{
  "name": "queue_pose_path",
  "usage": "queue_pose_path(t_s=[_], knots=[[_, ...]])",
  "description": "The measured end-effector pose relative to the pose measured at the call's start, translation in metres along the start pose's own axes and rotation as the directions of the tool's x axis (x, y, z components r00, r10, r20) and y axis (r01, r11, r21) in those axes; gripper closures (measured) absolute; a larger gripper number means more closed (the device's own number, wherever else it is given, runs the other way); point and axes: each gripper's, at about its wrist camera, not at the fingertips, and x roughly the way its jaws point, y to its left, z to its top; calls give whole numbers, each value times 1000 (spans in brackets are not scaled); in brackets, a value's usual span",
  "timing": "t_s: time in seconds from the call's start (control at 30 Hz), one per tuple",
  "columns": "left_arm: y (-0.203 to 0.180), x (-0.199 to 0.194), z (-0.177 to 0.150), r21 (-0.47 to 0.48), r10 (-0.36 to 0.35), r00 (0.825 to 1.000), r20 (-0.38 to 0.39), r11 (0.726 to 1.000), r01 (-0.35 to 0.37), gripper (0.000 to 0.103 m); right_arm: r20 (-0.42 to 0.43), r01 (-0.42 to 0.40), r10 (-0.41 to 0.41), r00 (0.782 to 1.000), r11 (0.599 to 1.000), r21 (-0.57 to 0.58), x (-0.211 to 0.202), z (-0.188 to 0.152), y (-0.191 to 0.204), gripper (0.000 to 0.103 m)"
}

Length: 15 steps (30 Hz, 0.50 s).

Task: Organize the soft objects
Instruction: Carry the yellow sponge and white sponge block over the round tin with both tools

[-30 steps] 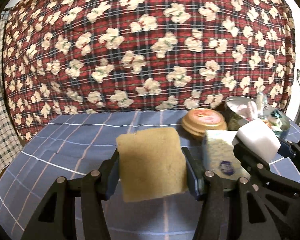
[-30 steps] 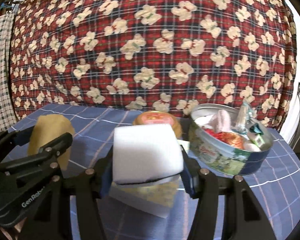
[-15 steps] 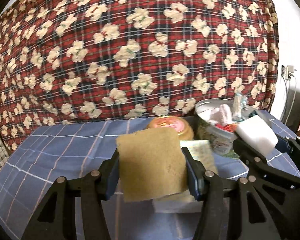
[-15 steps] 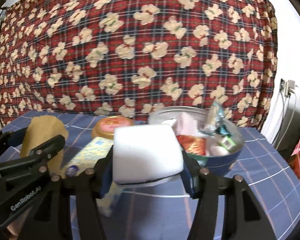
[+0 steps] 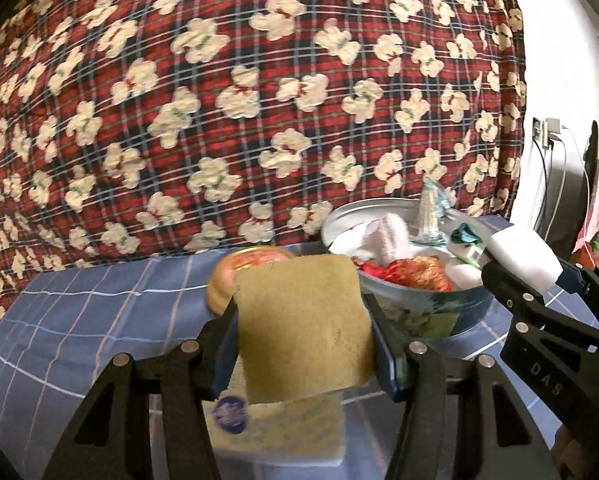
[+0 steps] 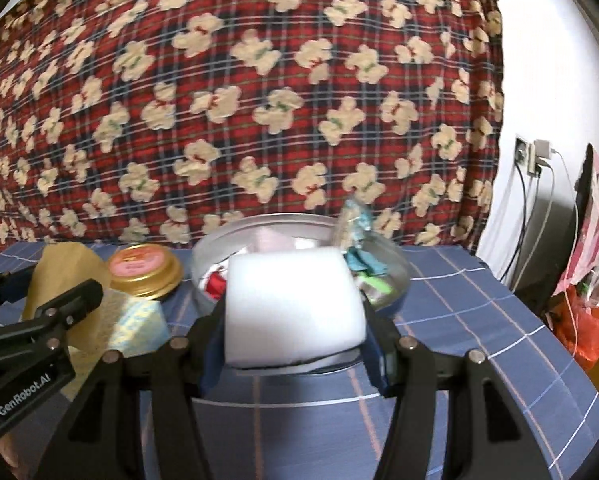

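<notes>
My left gripper is shut on a tan sponge and holds it above the blue checked cloth. My right gripper is shut on a white foam block, held just in front of a round tin that holds several small soft items. In the left wrist view the tin stands right of the sponge, and the white block shows at the right, by the tin's rim. The tan sponge also shows at the left of the right wrist view.
A packaged yellow sponge lies on the cloth under the left gripper. An orange-lidded jar stands left of the tin. A red plaid quilt rises behind. The table's right edge drops toward cables and an orange bag.
Both grippers have swung right toward the tin, each still holding its sponge. The white block now sits directly in front of the tin, and the packaged sponge has slid under the left gripper.
</notes>
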Motion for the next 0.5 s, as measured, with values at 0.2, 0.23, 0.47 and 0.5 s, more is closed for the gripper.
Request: queue_pose_path(t_s=[0.2,0.23,0.47,0.5], knots=[[-28,12,16,20,-36,999,13,999,36,44,-1,32,-32,999,999,11,8,5,-23,45],[-31,14,18,21,-42,999,13,999,42,44,-1,40,-40,999,999,11,11,6,-27,45],[-50,30,27,15,-79,997,-5,997,79,44,5,70,-70,998,997,22,22,15,-47,45],[-53,32,27,16,-82,997,-4,997,82,44,7,73,-74,997,997,24,23,16,-49,45]])
